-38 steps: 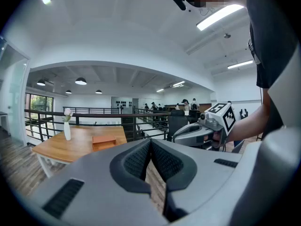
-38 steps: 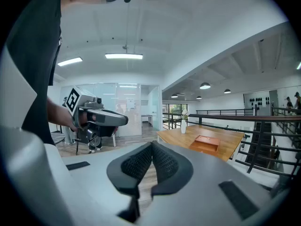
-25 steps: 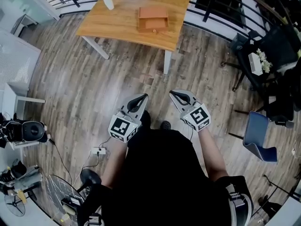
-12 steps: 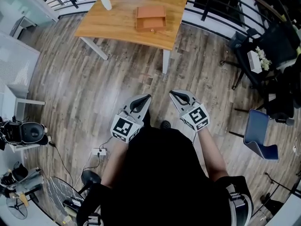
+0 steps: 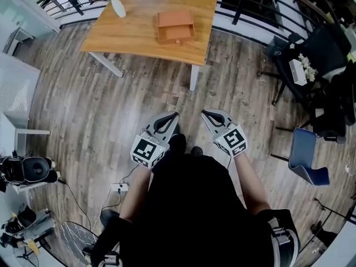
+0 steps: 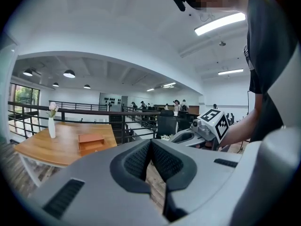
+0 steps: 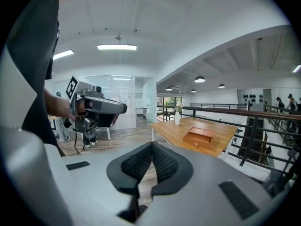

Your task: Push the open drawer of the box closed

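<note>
- Top centre: orange-brown wooden box (image 5: pixel 174 19), drawer (image 5: pixel 178 36) open, on light wooden bench (image 5: pixel 133 32).
- Mid-frame: left hand-held gripper (image 5: pixel 171 117), right hand-held gripper (image 5: pixel 206 114), jaws pressed together, empty.

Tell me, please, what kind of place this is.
Probably an open-plan office on an upper level: a black railing runs behind the wooden table, strip lights line the ceiling, and a black office chair stands further back.

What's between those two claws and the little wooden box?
Head view: only bare plank floor and the table's front edge separate the left gripper and right gripper from the box.
</note>
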A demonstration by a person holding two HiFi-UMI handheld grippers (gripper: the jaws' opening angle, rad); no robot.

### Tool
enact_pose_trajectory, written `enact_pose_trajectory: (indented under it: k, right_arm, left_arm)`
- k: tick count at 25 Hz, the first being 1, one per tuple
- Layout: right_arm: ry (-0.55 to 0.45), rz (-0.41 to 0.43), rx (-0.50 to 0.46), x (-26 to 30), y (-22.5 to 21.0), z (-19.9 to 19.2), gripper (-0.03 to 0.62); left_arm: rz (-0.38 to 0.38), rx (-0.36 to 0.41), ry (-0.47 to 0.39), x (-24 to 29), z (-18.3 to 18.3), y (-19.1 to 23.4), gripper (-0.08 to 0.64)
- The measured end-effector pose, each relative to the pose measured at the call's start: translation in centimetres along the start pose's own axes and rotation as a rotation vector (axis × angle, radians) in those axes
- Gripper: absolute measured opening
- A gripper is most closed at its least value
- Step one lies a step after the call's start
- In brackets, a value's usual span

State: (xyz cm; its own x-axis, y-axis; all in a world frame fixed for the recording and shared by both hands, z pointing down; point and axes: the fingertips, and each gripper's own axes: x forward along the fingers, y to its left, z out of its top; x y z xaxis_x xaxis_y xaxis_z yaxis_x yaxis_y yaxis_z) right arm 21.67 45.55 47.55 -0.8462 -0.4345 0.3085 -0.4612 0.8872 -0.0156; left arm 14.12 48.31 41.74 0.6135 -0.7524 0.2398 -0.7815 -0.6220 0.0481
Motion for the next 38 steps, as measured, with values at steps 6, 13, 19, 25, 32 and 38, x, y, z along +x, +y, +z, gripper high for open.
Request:
enact_pose_trajectory:
  k: [6, 13, 19, 25, 32, 38]
  right_arm:
    - [0.014, -0.025, -0.008, 4.3, -2.0, 1.4, 0.015]
    - [0.036, -0.034, -0.005, 8.2, -3.5, 1.6, 0.015]
    - [0.04, -0.04, 0.007, 10.8, -5.3, 2.6, 0.015]
    - [0.061, -0.063, 0.002, 13.7, -7.3, 2.9, 0.015]
    - [0.075, -0.079, -0.028, 17.5, -9.0, 4.9, 0.015]
    - [0.084, -0.113, -0.01, 21.0, -10.4, 5.7, 0.015]
  left_arm:
    - [-0.038, -0.004, 0.004, 1.4, 0.2, 4.8, 0.021]
    - [-0.06, -0.019, 0.01, 2.7, -0.1, 8.9, 0.021]
    - [-0.079, -0.036, 0.009, 4.1, -0.4, 11.9, 0.023]
    - [-0.11, -0.037, 0.004, 5.6, -0.2, 15.2, 0.022]
    - [-0.14, -0.047, -0.028, 7.3, 0.6, 19.7, 0.021]
    - [-0.18, -0.043, -0.016, 8.3, 0.6, 23.8, 0.023]
